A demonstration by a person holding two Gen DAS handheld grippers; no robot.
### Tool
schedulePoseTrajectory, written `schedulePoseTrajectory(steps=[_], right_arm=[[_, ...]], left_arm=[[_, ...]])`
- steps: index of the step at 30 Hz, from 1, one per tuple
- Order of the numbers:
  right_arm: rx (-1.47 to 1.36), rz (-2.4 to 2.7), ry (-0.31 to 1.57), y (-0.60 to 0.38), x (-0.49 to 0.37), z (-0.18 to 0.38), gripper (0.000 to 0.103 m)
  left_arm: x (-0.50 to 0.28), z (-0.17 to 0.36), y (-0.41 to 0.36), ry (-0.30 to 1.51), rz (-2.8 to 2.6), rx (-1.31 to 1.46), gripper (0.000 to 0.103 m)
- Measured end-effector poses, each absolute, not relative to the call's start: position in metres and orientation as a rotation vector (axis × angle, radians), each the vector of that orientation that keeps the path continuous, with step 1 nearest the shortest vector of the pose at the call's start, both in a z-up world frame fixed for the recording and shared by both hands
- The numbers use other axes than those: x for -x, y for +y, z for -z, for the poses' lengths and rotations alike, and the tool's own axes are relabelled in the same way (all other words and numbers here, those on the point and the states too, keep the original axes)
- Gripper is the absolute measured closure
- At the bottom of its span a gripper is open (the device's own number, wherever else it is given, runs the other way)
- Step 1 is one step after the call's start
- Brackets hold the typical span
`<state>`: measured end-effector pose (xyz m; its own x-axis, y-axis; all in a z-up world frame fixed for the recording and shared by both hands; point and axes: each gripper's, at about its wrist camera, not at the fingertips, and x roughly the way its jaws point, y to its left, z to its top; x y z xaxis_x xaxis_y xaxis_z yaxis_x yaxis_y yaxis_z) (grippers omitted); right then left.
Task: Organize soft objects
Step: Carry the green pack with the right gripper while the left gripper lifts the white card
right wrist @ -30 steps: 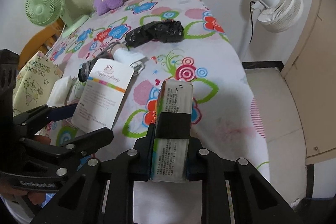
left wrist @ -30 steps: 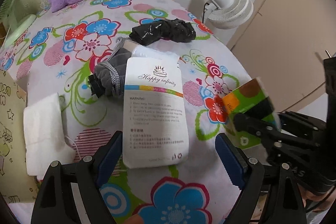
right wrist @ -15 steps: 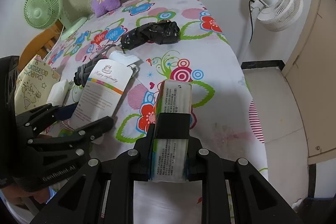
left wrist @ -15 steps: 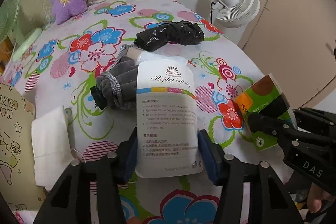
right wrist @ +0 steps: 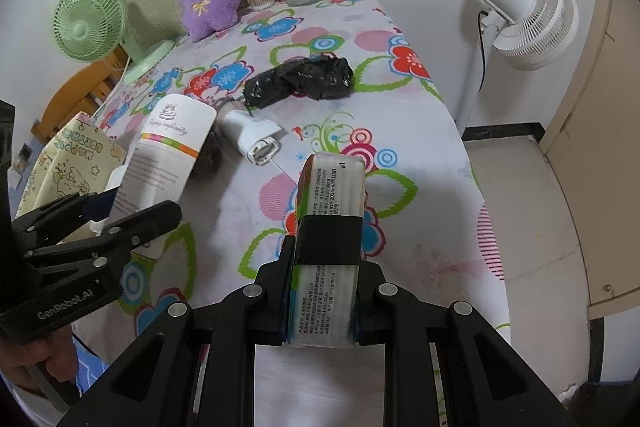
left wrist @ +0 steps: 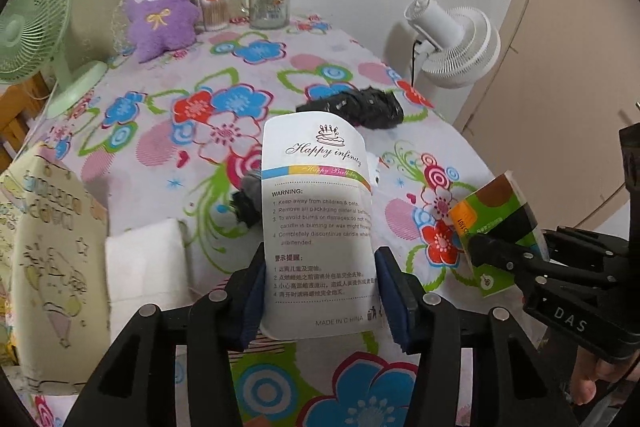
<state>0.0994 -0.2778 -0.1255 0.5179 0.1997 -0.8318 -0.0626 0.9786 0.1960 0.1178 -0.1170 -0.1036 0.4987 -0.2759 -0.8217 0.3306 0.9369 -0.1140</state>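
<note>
Floral tablecloth (left wrist: pixel 160 163) everywhere, pink with loud blue and red flowers, white wall behind, a green fan upper left and a white fan upper right. So far, by my read, two things are picked up and nothing looks sorted yet: the left gripper (left wrist: pixel 320 291) is clamped on a white flat pouch printed with "Happy infinity" and a warning list (left wrist: pixel 320 211), bottom centre of the left view, and the right gripper (right wrist: pixel 322 299) is squeezing a plastic-wrapped green and orange tissue pack with a black band (right wrist: pixel 330 227), bottom centre of the right view. Left to deal with on the cloth, I'd guess: a crumpled black plastic bag (right wrist: pixel 304 79), a grey knitted bundle (left wrist: pixel 248 199) mostly hidden behind the pouch, a white folded cloth (left wrist: pixel 148 267) and a purple plush toy (left wrist: pixel 160 7). Where stuff is supposed to go isn't visible.
</note>
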Motion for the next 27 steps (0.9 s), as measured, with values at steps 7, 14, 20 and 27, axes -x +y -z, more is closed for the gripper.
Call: schedulePoseTrajectory(steps=[7,14,20,27], right_arm=[[-0.129,-0.203,0.981,-0.258,-0.108,0.108,0.079],[-0.087,-0.262,0.952,-0.225,-0.116,0.092,0.079],[-0.07,-0.299,0.938,-0.203,-0.123,0.083,0.079],[-0.034,-0.363,0.899,-0.168,-0.129,0.06,0.079]], left_arm=[[-0.113,0.083,-0.092,0.947,0.33,-0.024,0.049],[-0.105,0.061,-0.062,0.895,0.274,0.01,0.048],[-0.098,0.045,-0.038,0.852,0.235,0.037,0.048],[-0.088,0.024,-0.005,0.795,0.177,0.06,0.048]])
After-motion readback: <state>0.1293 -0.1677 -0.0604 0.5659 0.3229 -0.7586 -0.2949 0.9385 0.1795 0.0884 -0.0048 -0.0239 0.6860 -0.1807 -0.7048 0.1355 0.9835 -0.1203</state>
